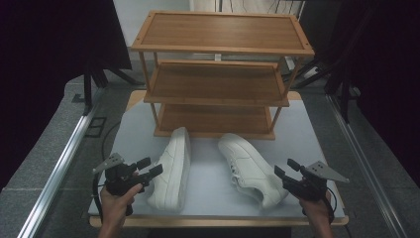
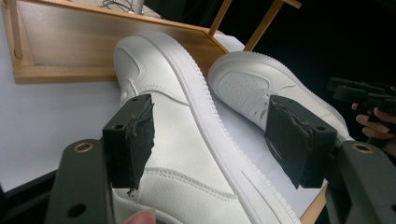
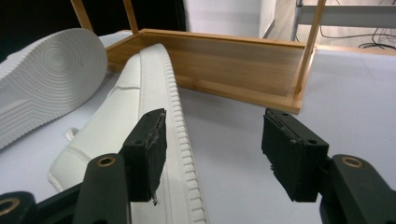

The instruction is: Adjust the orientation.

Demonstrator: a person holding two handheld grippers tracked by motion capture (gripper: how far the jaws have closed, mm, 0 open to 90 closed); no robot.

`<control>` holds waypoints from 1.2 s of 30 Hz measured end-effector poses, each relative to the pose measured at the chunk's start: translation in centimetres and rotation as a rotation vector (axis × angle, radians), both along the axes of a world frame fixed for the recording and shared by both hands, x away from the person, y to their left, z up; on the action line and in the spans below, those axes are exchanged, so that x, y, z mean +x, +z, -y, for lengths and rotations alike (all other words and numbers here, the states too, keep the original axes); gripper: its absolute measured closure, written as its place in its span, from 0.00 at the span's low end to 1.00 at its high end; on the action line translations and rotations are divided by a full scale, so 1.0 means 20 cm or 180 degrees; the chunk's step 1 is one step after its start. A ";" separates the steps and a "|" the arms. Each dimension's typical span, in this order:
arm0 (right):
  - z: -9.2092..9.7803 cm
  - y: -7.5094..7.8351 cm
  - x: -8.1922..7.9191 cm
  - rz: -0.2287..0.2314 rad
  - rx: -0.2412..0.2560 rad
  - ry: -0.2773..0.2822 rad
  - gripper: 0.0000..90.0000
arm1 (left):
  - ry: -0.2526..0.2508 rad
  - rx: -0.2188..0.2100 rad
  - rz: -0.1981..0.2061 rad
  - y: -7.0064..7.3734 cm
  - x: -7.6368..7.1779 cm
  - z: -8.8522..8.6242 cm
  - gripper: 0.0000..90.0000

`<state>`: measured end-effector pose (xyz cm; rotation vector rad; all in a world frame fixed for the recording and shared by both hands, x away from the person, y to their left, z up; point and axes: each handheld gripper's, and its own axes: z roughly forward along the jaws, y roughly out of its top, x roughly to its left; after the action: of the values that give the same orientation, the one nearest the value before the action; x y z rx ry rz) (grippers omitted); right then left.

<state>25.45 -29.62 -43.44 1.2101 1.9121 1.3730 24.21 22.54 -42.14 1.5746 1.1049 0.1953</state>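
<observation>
Left shoe (image 1: 172,171): white all over, sole edge ribbed, lying near the table's front left corner. Right shoe (image 1: 251,167): white, toe cap dotted with small perforations; sole moulded in concentric rings (seen in the right gripper view). Shoe rack (image 1: 218,74): warm brown wood grain, three shelves. Table (image 1: 307,134): pale grey top, light wood edge. Left gripper (image 1: 150,167) and right gripper (image 1: 286,167): black, with grey plates.

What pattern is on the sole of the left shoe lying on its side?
Concentric circular ridges on the white sole of the left shoe, clearest in the right gripper view.
</observation>
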 end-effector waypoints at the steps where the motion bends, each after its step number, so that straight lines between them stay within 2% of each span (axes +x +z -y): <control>1: 0.00 -0.01 0.00 -0.0005 -0.0010 -0.0008 0.45 | -0.0004 -0.0003 0.0000 0.00 0.00 0.00 0.37; 9: 0.02 0.00 -0.02 -0.0002 0.0003 -0.0060 0.45 | -0.0050 0.0038 -0.0041 -0.01 0.02 0.01 0.37; 17: 0.01 -0.02 -0.02 -0.0022 -0.0013 -0.0072 0.45 | 0.0047 -0.0006 -0.0104 0.00 0.02 -0.02 0.40; 22: 0.02 -0.01 -0.02 -0.0015 -0.0007 -0.0090 0.45 | 0.0057 -0.0015 -0.0113 0.00 0.03 -0.04 0.52; 23: 0.02 -0.01 -0.02 -0.0010 0.0001 -0.0100 0.45 | 0.0048 -0.0014 -0.0108 0.00 0.03 -0.04 0.52; 27: 0.03 -0.01 -0.03 -0.0007 0.0054 -0.0152 0.45 | 0.0033 -0.0006 -0.0077 0.00 0.02 -0.06 0.68; 32: 0.04 0.00 -0.04 0.0007 0.0123 -0.0137 0.45 | 0.0087 0.0114 -0.0038 0.01 0.00 -0.11 0.78; 33: 0.05 0.00 -0.03 0.0013 0.0167 -0.0135 0.45 | 0.0125 0.0159 -0.0045 0.00 0.00 -0.13 0.82; 36: 0.06 0.00 -0.03 0.0005 0.0204 -0.0141 0.45 | 0.0208 0.0231 -0.0107 -0.03 -0.01 -0.17 0.84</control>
<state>24.88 -30.75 -43.43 1.2737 1.8420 1.4211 23.93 25.92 -42.74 1.6121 1.1880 0.2561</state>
